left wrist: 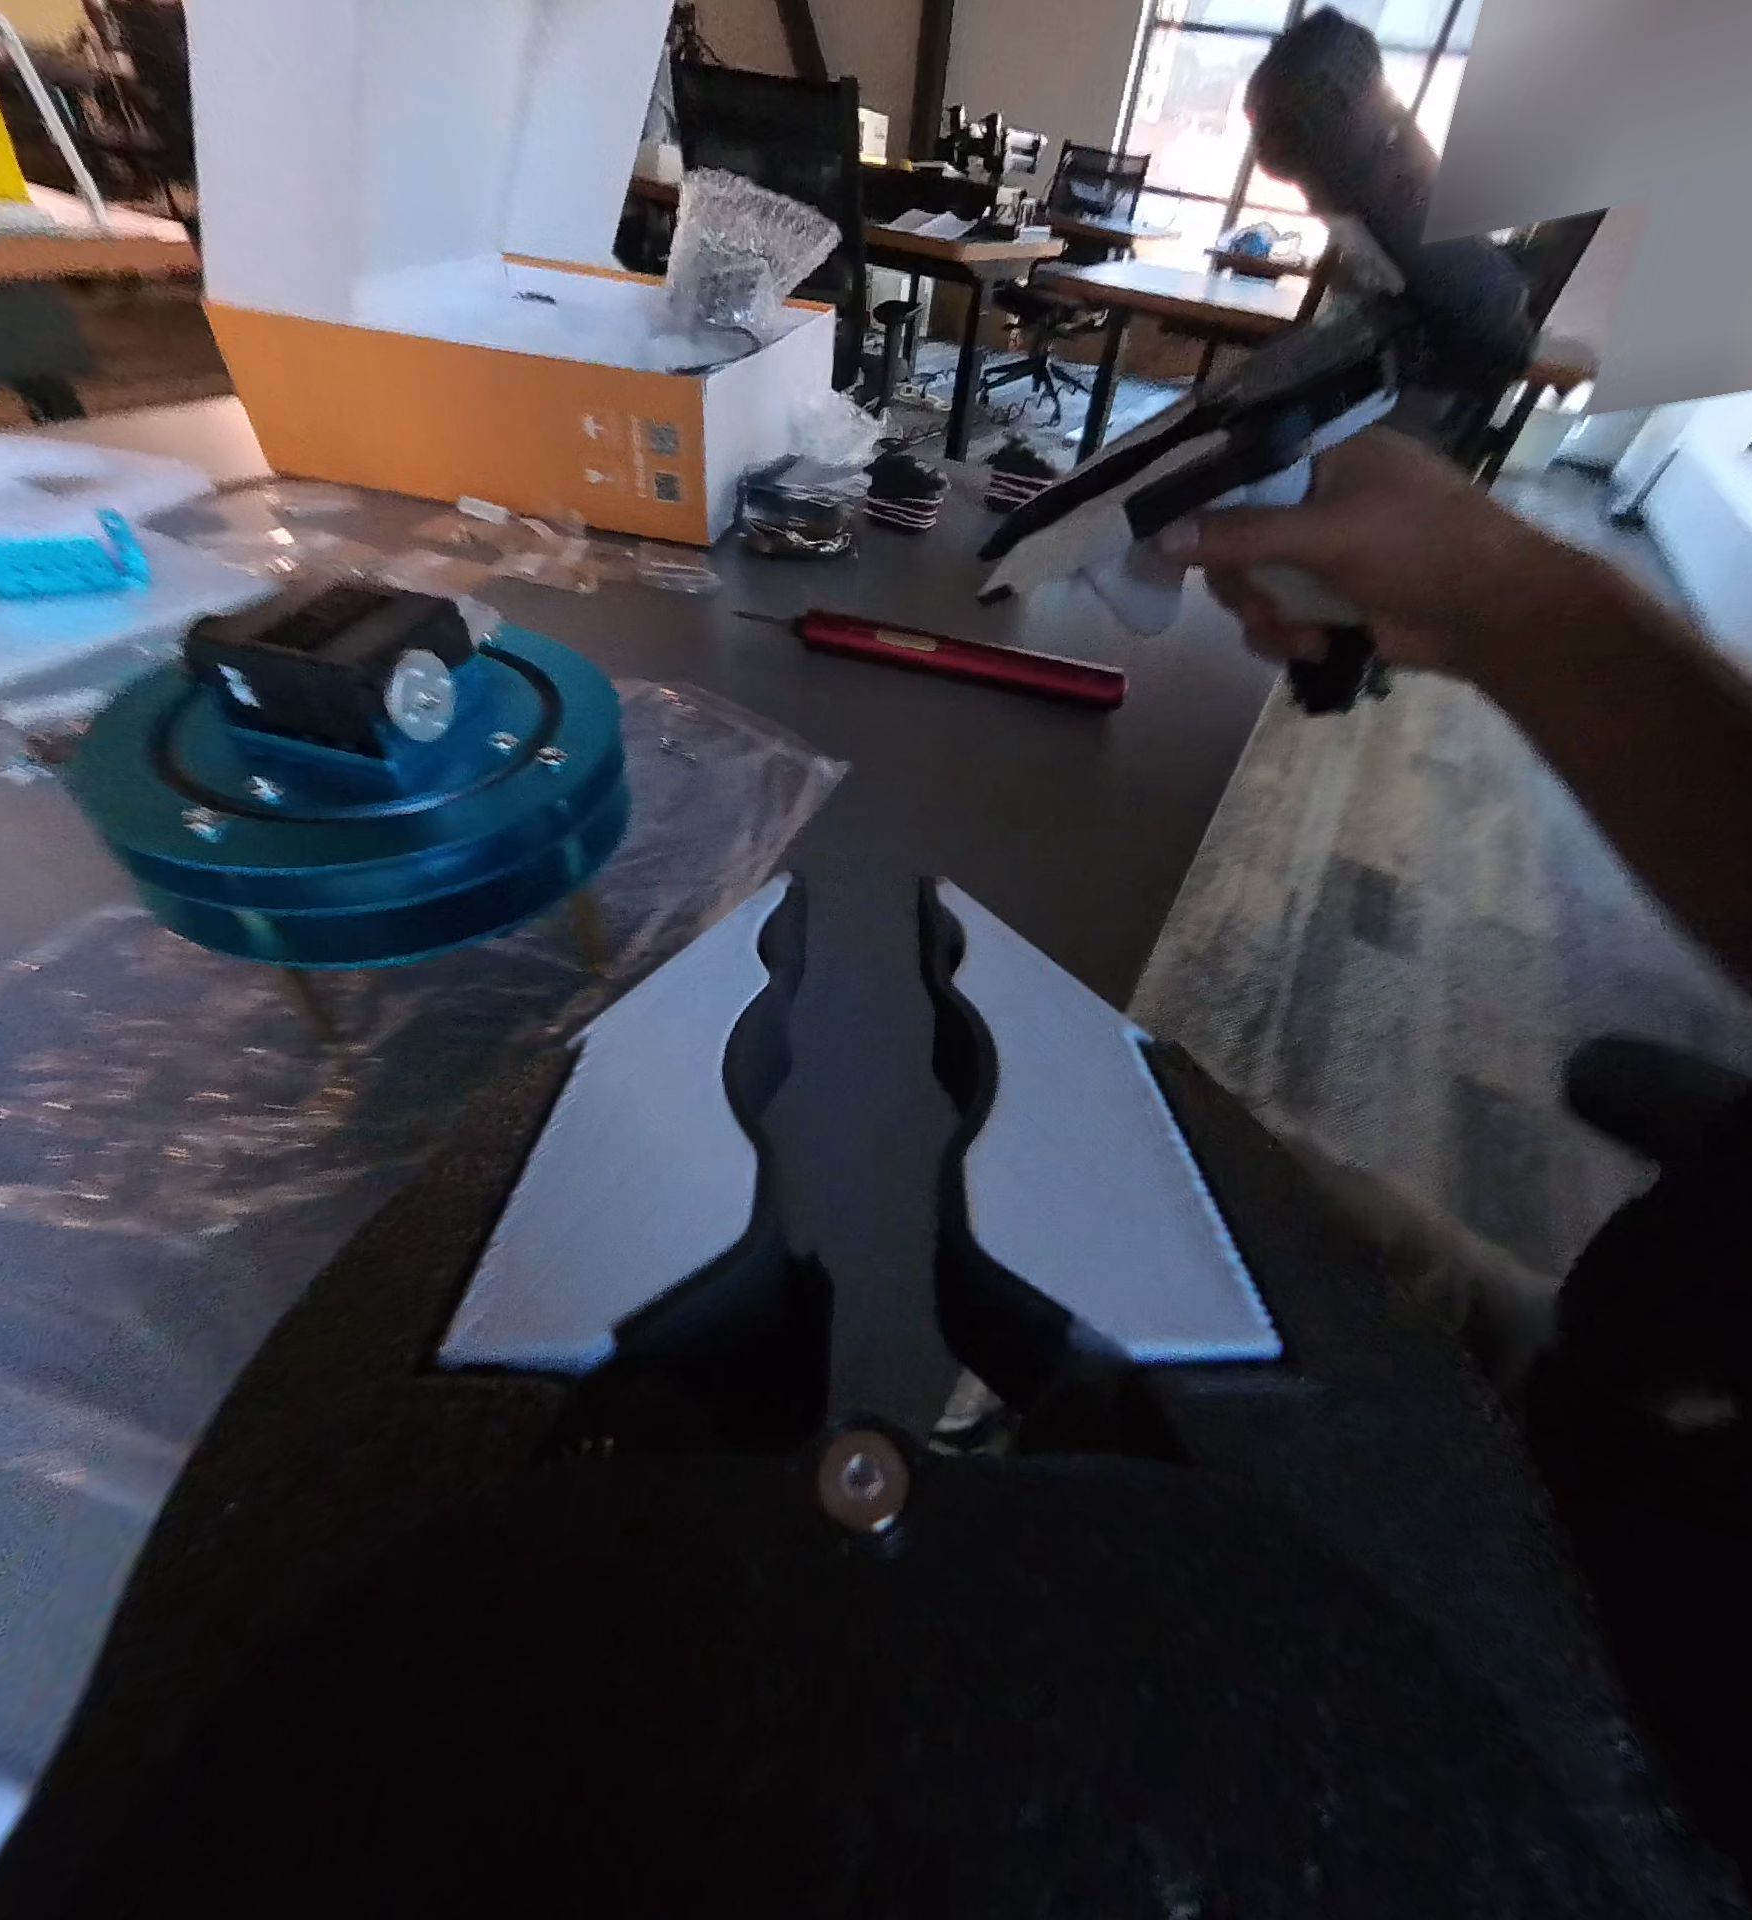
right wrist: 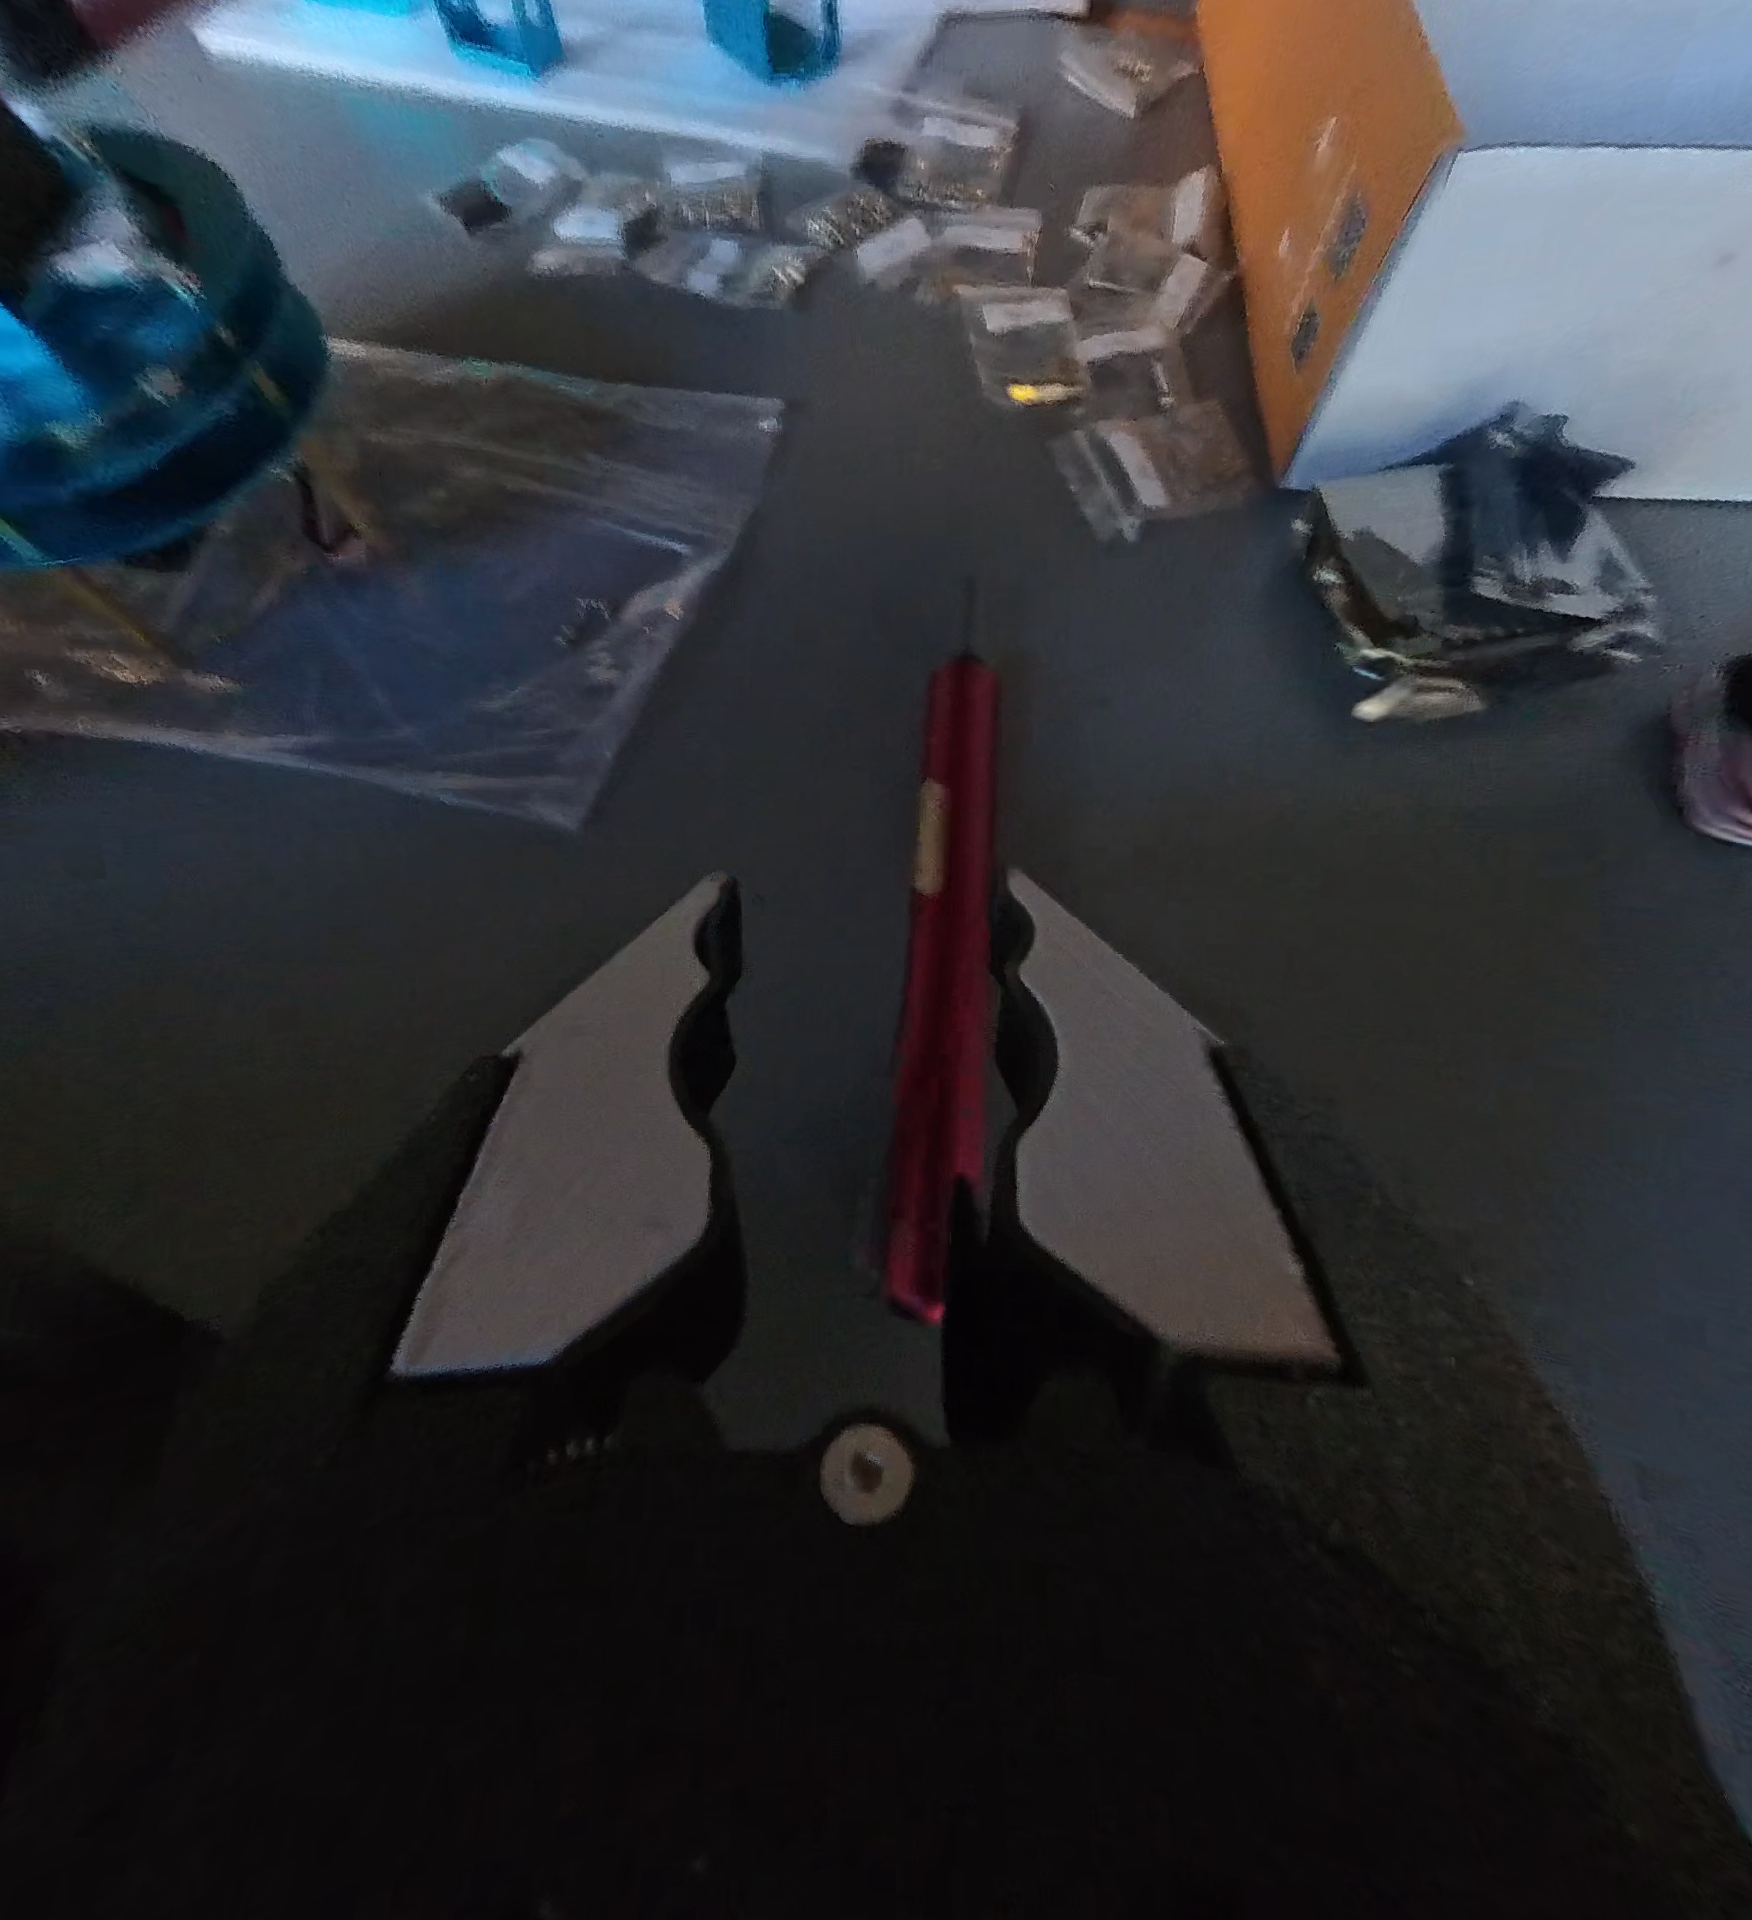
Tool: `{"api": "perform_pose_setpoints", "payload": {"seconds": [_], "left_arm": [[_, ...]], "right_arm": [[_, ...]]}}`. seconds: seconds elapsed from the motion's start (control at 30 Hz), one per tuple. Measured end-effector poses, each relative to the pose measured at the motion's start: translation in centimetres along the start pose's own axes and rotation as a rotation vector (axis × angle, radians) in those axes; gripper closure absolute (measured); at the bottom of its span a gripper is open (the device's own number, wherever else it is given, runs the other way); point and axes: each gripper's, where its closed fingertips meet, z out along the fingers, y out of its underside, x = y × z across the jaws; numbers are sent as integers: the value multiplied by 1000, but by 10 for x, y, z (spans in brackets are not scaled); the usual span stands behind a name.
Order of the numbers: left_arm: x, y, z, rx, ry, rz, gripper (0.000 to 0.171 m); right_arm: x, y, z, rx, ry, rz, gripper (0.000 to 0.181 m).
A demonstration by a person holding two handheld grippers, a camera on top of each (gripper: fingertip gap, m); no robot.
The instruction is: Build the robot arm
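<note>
Above red screwdriver [right wrist: 939,997], right gripper [right wrist: 867,899] agape

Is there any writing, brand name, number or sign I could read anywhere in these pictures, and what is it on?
None can be read.
Orange and white box: small square codes and tiny symbols, too blurred.
Red screwdriver: a pale label strip, too blurred.
Small clear bags: white labels, too blurred.

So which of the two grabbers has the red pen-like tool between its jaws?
The right gripper: the red screwdriver lies between its jaws. The left gripper frames only bare table.
</note>
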Motion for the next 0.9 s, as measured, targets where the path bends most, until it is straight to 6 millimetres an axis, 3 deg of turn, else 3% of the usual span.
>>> {"api": "perform_pose_setpoints", "payload": {"seconds": [0.1, 0.2, 0.3, 0.4, 0.5, 0.57, 0.63, 0.67, 0.77, 0.83, 0.9], "left_arm": [[0, 9, 13, -38, -4, -102, 148], [-7, 18, 17, -66, -58, -118, 148], [-4, 15, 14, -46, -24, -144, 148], [-11, 14, 7, -23, -42, -132, 148], [-21, 12, 3, -2, -79, -133, 148], [-28, 10, 0, -1, -104, -128, 148], [-32, 6, -2, 11, -116, -119, 148], [-33, 5, -1, 11, -114, -113, 148], [-30, 2, 7, -8, -83, -84, 148], [-29, -1, 14, -2, -76, -76, 148], [-27, -3, 19, -3, -67, -89, 148]], "right_arm": [[-46, -21, 25, 58, -137, -77, 148], [-77, -19, 69, -56, -133, -310, 155], [-85, -22, 95, -158, -181, -377, 157], [-71, -31, 103, -178, -178, -405, 162], [-32, -31, 85, -197, -81, -398, 161], [-1, -27, 59, -190, 14, -348, 152], [17, -14, 34, -187, 65, -270, 136], [21, -4, 25, -195, 83, -237, 126], [24, 13, 15, -176, 146, -198, 125], [31, 10, 17, -143, 186, -170, 140], [7, -9, 25, -66, 69, -100, 142]]}}
